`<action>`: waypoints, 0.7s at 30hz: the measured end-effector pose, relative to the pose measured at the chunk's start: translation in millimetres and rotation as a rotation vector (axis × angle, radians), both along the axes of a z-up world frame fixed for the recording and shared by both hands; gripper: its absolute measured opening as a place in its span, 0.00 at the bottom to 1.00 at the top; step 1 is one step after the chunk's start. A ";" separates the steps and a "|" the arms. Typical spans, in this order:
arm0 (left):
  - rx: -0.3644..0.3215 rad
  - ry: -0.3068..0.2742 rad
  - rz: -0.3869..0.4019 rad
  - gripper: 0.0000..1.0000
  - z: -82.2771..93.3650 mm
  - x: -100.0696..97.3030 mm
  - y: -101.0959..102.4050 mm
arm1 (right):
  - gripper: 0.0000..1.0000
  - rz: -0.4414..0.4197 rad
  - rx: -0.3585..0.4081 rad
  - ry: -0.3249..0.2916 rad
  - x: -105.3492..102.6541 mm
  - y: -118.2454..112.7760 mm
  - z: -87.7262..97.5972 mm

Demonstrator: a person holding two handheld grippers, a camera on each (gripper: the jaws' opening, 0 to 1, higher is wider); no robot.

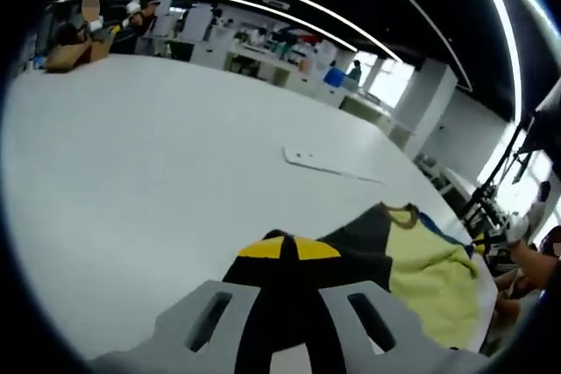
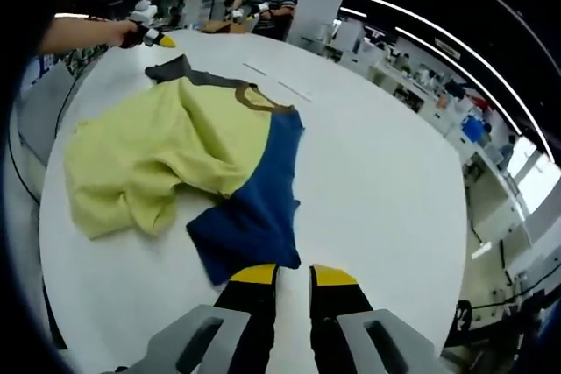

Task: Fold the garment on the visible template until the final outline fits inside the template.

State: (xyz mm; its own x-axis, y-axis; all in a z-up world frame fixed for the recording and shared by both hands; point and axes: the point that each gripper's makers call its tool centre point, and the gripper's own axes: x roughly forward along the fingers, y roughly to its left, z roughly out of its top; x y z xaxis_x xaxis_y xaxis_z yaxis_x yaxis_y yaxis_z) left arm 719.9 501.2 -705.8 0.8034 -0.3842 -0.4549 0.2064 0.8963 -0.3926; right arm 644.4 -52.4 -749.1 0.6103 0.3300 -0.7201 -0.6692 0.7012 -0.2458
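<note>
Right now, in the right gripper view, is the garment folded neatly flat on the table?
No, the garment lies rumpled on the white table, its yellow part bunched and its blue part spread unevenly.

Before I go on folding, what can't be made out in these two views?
- Template outline: none distinguishable on the white table in the right gripper view.
- Garment in the left gripper view: near part hidden behind the left gripper.
- Garment underside: hidden by its own bunched yellow folds.
</note>
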 end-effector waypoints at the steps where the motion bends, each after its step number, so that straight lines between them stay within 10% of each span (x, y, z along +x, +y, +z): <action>1: -0.015 -0.016 -0.002 0.00 4.3 -2.7 -1.9 | 0.10 -0.001 0.007 -0.005 -0.5 0.3 2.1; 21: -0.124 -0.119 -0.126 0.03 48.3 -61.3 -56.6 | 0.18 -0.002 0.182 -0.087 -25.1 25.9 41.4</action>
State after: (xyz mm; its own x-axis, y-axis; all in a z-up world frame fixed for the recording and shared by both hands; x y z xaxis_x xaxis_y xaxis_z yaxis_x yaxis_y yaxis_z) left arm 658.6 444.6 -657.6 0.7908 -0.5320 -0.3026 0.3649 0.8067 -0.4648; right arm 619.3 -26.5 -707.7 0.6685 0.4490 -0.5928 -0.6496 0.7407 -0.1716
